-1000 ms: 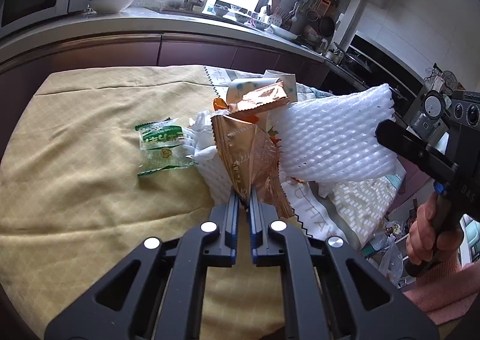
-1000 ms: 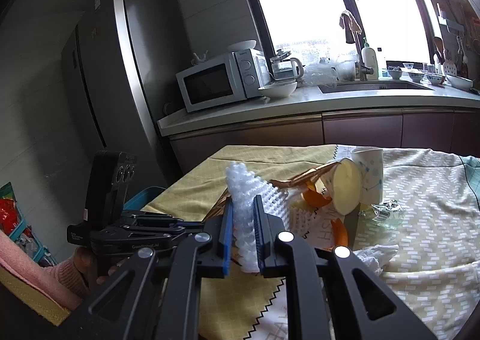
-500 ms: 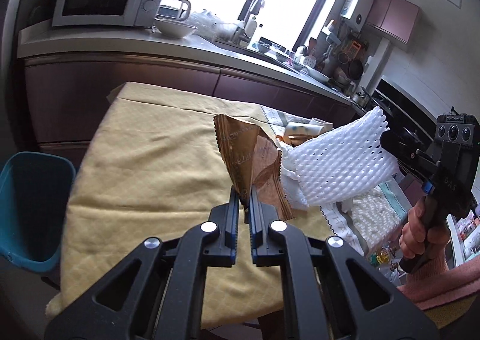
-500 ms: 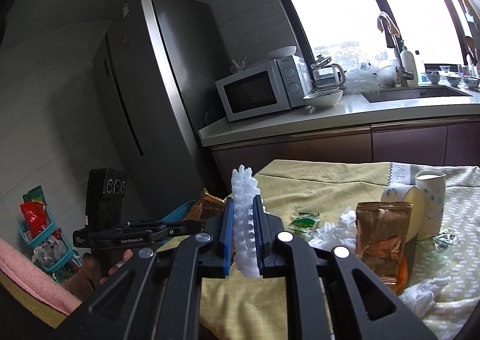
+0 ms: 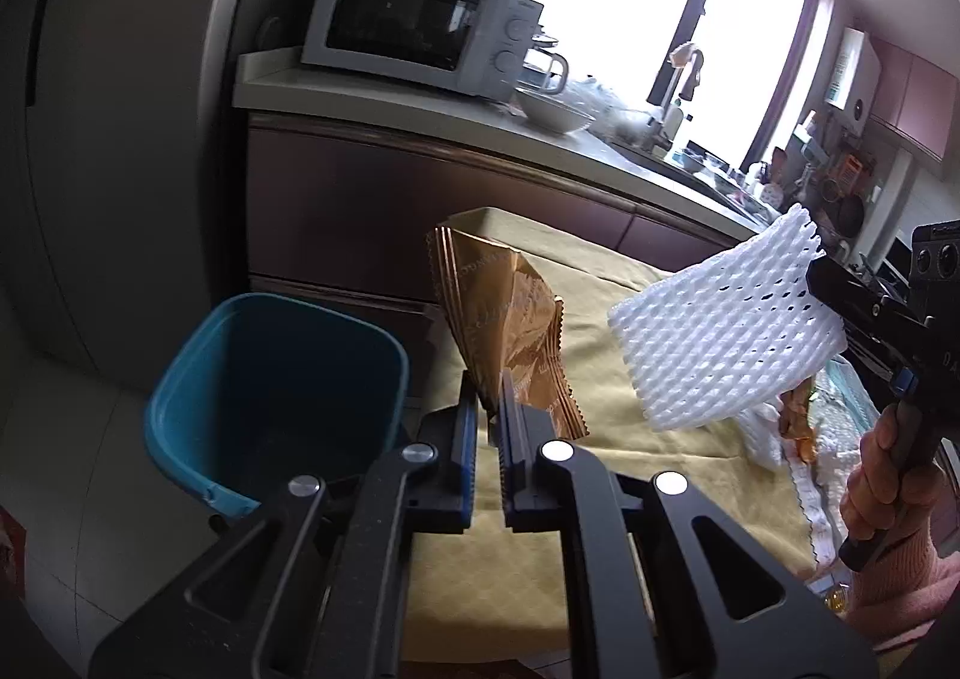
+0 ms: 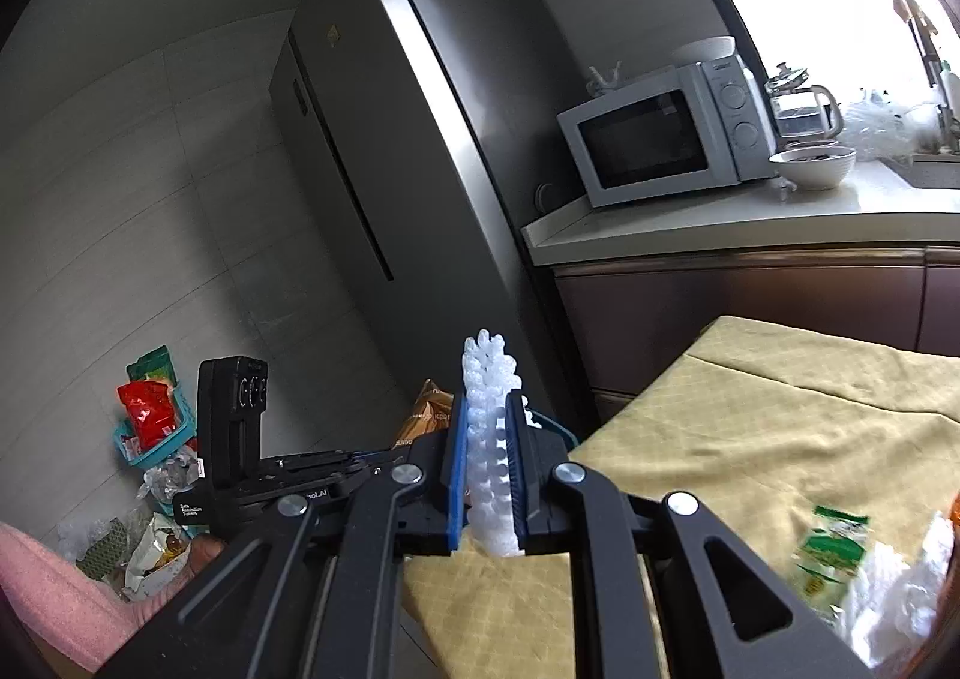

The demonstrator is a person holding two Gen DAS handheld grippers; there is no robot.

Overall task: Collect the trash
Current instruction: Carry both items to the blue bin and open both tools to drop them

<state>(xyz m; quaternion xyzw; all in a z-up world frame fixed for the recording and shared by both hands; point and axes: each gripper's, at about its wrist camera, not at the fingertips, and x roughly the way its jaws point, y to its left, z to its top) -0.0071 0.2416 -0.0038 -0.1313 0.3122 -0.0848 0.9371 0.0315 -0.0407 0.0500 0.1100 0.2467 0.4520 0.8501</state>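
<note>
Lower left of the left view sits the blue bin (image 5: 270, 391); the left gripper (image 5: 489, 421) pinches a brown wrapper (image 5: 504, 319) beside it, the right gripper (image 6: 486, 475) clamps white foam netting (image 6: 489, 439) (both seemingly bound binward).

The brown wrapper (image 5: 510, 319) carries pale printed lettering, too distorted to read; the left gripper's body (image 6: 240, 493) shows small white letters ending in "bot.AI"; nothing else is legible.

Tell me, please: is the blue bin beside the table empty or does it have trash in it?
It looks empty. In the left wrist view the blue bin shows only bare dark walls and floor; the nearest corner is hidden behind the left gripper.
</note>
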